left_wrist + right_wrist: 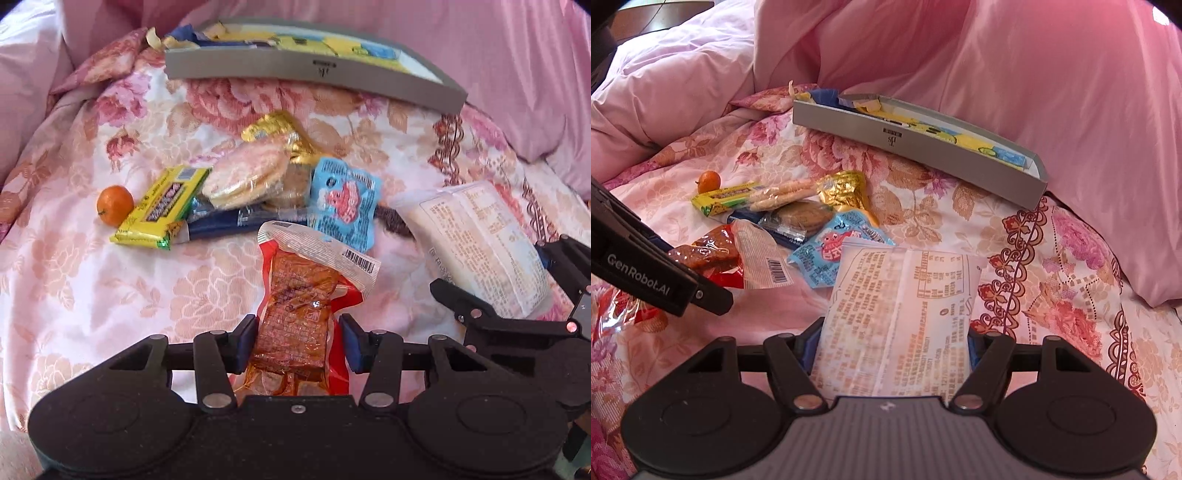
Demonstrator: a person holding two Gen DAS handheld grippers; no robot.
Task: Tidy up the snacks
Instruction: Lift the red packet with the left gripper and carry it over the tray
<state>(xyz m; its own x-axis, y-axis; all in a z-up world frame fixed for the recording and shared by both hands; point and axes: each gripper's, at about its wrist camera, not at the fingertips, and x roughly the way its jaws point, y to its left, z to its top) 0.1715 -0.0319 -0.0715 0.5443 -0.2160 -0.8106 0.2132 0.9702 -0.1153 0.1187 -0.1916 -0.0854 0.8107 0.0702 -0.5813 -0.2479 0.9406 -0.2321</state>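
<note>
While your left gripper (pixel 297 341) has its fingers closed on the red-brown snack pack (pixel 295 306) low over the bed (pixel 110 295), your right gripper (pixel 892 345) has its fingers clamped on the white packet (pixel 901 306). Other snacks lie heaped before the grey box (pixel 314 75).

Bare floral bedspread (pixel 92 280) is found left of and behind the left gripper (pixel 298 341). Passage ahead is blocked by a snack pile (pixel 255 184) and a small orange (pixel 115 205). Open cloth is left between pile and grey tray (pixel 295 72). Pink duvet (pixel 1052 92) bounds the far side.
</note>
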